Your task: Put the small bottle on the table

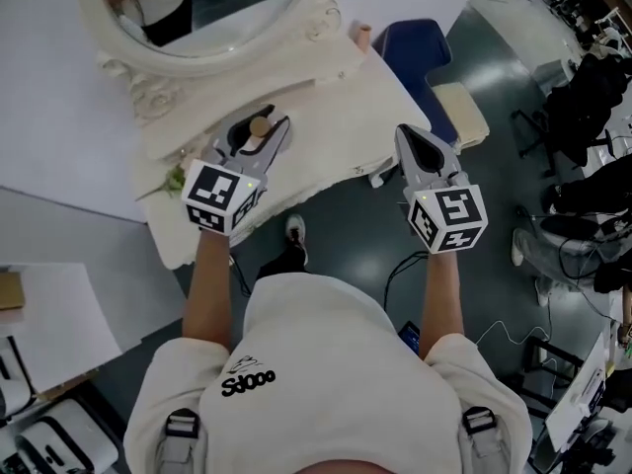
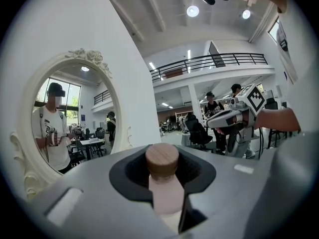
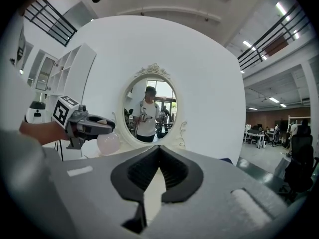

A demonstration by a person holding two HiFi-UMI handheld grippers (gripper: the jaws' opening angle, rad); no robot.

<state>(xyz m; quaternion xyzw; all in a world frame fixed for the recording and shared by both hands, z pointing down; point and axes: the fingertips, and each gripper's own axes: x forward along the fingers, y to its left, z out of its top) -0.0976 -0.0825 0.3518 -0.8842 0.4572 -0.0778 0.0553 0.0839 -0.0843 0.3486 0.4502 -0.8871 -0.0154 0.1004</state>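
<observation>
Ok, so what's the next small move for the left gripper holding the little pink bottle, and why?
Probably lower the left gripper straight down until the base of the pale pink wooden-capped bottle meets the white tabletop. Its jaws clamp the bottle's neck, and the bottle appears to hang above the surface rather than rest on it.

In the head view the left gripper (image 1: 255, 138) covers the body of the bottle (image 1: 260, 124); only its wooden cap shows. In the left gripper view the bottle's base is lost between the fingers (image 2: 89, 198). The mirror (image 1: 212, 8) is cut by the top edge. The face reflected in it is blurred. The distant people (image 2: 212, 103) are too small to make out.
</observation>
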